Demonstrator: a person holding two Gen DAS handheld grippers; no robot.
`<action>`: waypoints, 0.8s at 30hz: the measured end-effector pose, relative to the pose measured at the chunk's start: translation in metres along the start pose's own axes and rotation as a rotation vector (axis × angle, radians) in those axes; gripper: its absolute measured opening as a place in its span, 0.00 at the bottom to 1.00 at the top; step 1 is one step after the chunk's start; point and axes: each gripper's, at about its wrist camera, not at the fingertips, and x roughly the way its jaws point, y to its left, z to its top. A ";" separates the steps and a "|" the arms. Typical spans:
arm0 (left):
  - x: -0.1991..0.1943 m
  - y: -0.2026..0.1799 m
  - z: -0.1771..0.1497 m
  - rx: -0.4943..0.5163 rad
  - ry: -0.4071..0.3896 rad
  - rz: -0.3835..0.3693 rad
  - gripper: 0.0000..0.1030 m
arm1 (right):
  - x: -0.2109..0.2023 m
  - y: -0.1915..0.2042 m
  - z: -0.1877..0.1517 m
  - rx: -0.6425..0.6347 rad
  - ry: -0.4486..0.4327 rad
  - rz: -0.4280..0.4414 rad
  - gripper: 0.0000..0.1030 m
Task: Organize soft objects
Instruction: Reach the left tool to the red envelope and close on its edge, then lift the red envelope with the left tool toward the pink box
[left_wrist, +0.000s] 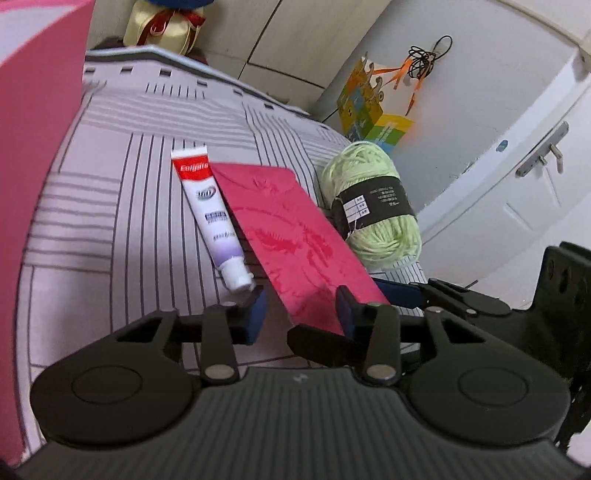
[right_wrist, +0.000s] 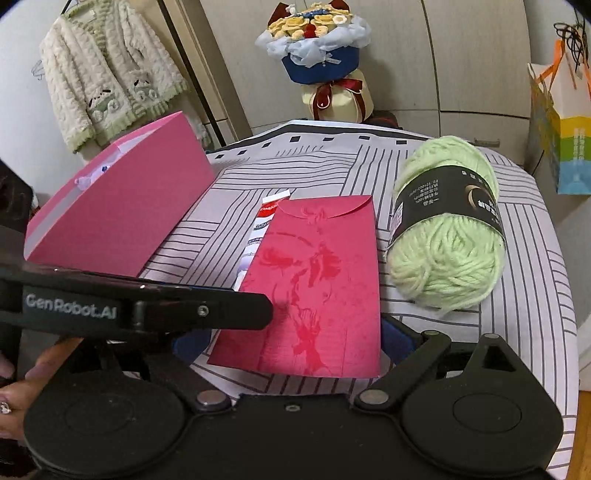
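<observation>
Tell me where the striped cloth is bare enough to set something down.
Bare striped cloth lies left of the toothpaste tube, toward the pink bag. Another bare strip runs behind the red envelope, toward the bouquet. The middle is crowded: the envelope overlaps the tube, and the green yarn ball sits close on the envelope's right.

"Colgate" and "360" stand on the toothpaste tube (left_wrist: 212, 218); "GenRobot.AI" stands on the left gripper (right_wrist: 147, 312); the yarn (right_wrist: 447, 225) label's print is illegible.
</observation>
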 end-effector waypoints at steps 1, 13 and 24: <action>0.000 0.000 0.000 0.005 0.008 -0.006 0.27 | 0.001 0.002 -0.001 -0.017 0.003 -0.014 0.94; 0.007 0.010 0.002 -0.043 0.042 -0.031 0.24 | 0.006 0.003 0.001 -0.115 -0.001 -0.050 0.92; -0.001 0.009 -0.007 -0.058 -0.001 -0.059 0.24 | -0.009 0.014 -0.011 -0.130 -0.071 -0.097 0.91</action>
